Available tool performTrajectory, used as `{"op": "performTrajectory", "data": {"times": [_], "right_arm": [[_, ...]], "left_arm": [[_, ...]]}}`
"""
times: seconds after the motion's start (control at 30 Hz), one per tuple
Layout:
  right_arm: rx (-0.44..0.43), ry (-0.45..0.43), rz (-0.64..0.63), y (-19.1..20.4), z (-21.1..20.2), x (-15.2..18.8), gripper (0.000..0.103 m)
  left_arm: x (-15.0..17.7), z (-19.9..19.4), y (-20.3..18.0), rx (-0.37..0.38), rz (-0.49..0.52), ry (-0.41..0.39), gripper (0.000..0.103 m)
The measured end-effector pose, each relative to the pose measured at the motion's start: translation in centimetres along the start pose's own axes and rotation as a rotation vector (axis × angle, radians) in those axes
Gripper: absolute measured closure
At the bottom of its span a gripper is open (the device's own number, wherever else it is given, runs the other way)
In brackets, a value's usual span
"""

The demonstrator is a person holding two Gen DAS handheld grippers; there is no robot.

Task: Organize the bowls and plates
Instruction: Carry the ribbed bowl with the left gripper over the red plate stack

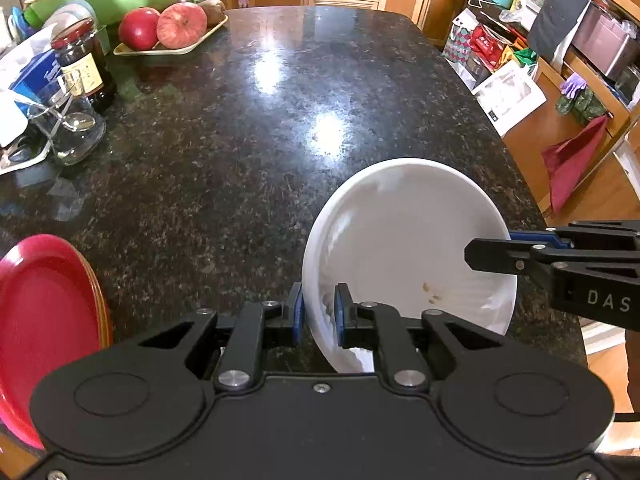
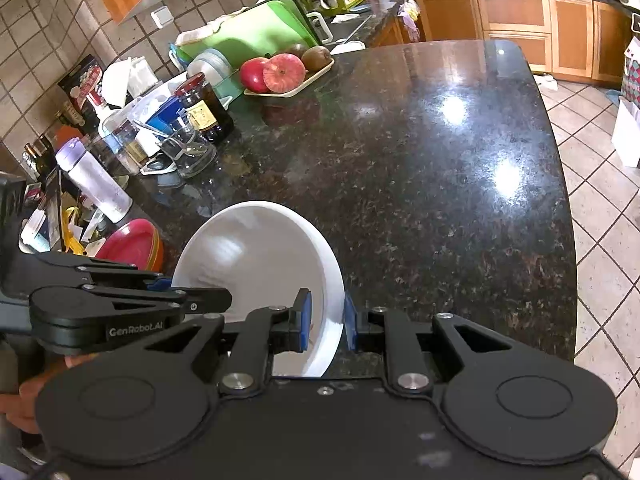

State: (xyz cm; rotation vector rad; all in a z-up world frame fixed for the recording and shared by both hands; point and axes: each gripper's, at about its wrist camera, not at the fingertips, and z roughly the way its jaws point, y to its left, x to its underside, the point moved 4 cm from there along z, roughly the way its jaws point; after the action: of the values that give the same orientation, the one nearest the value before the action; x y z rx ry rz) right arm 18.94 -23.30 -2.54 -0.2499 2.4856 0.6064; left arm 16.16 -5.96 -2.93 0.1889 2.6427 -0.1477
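Dark granite counter (image 1: pixel 240 128), left gripper (image 1: pixel 319 312) and right gripper (image 2: pixel 325 322) each clamped on white bowl (image 1: pixel 408 240) rim

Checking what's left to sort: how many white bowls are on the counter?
1. The white bowl sits near the counter's front edge, right of the red plates, gripped on opposite rims by the left gripper and right gripper. None seem hidden.

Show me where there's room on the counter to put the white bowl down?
The widest bare stretch is the middle of the dark counter, from the white bowl up to the fruit tray and across to the floor-side edge. The wall side is crowded: jars, a glass, a bottle, and red plates beside the bowl.
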Motion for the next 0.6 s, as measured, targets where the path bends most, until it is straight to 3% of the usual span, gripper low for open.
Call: {"op": "performTrajectory", "data": {"times": [0.3, 0.6], "right_arm": [[-0.050, 0.016, -0.047, 1.4, 0.1, -0.3, 0.088], [-0.107, 0.021, -0.126, 6.3, 1.5, -1.2, 0.088]], "left_arm": [[0.9, -1.1, 1.1, -0.024, -0.072, -0.004, 0.084], [2.3, -3.7, 4.4, -0.099, -0.119, -0.052, 0.084]]}}
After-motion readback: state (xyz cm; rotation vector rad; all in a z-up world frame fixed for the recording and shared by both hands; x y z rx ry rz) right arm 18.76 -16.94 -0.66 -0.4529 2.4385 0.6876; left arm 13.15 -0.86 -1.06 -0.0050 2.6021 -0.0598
